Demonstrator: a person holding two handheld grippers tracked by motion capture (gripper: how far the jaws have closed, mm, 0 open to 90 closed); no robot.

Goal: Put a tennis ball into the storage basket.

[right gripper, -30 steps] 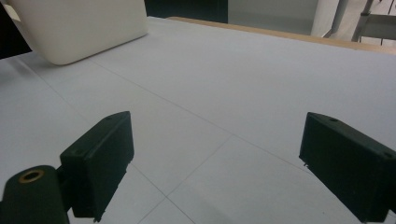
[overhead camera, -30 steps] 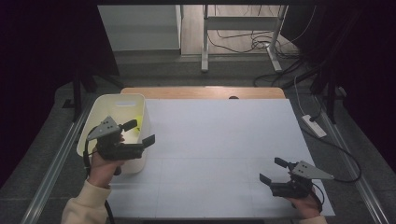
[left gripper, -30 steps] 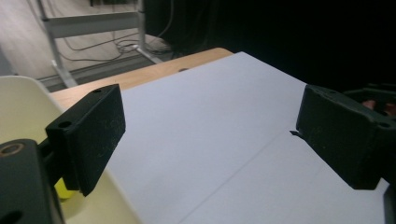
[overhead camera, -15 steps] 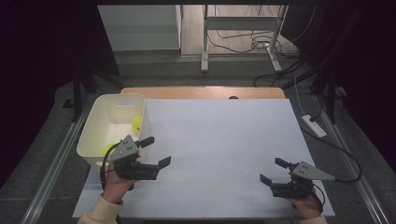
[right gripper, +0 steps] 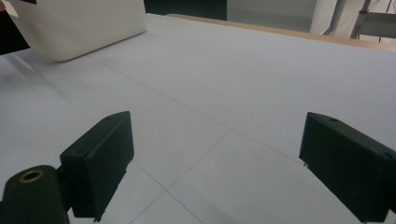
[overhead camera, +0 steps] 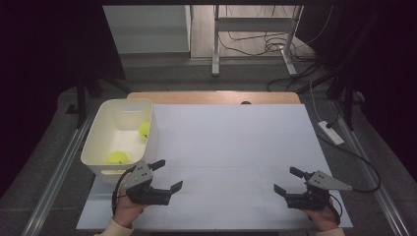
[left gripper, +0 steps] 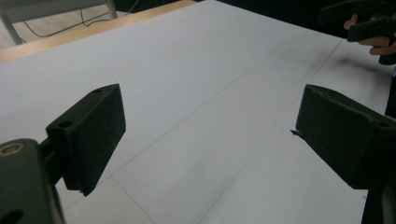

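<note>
**Both grippers low over the near edge, jaws apart**

The left gripper (overhead camera: pixel 167 174) sits in the person's left hand (overhead camera: pixel 127 209) at the lower left of the high view, its jaws spread wide and pointing toward the right — nothing between them. A pale sleeve cuff shows below that hand. The right gripper (overhead camera: pixel 286 180) is held in the right hand (overhead camera: pixel 322 219) at the lower right, jaws likewise wide apart and aimed leftward, toward the other gripper.
</note>
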